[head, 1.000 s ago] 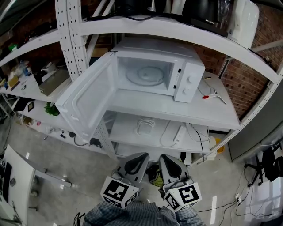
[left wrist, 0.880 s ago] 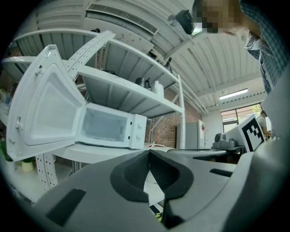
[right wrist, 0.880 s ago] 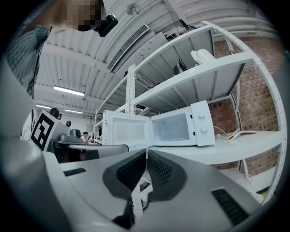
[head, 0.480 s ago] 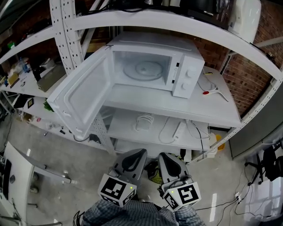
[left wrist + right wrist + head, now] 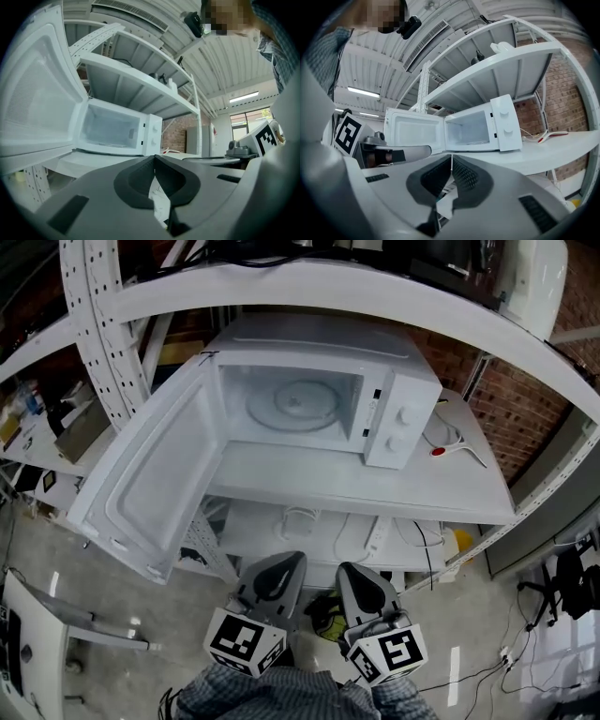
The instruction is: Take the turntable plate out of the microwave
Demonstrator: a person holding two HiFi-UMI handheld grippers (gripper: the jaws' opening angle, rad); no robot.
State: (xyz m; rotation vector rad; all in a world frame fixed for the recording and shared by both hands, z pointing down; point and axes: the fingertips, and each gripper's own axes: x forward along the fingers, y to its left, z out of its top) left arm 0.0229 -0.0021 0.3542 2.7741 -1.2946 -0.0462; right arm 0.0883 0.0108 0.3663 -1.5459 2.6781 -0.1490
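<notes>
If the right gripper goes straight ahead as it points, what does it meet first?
Probably the white microwave oven, at its open cavity's hinge side; the white shelf board under it could come first. Depth unclear.

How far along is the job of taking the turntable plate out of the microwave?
Done: the microwave door stands wide open. In hand: nothing; the left gripper and right gripper are shut, empty, short of the shelf. Left: reach in, grip the turntable plate lying inside, and lift it out.
</notes>
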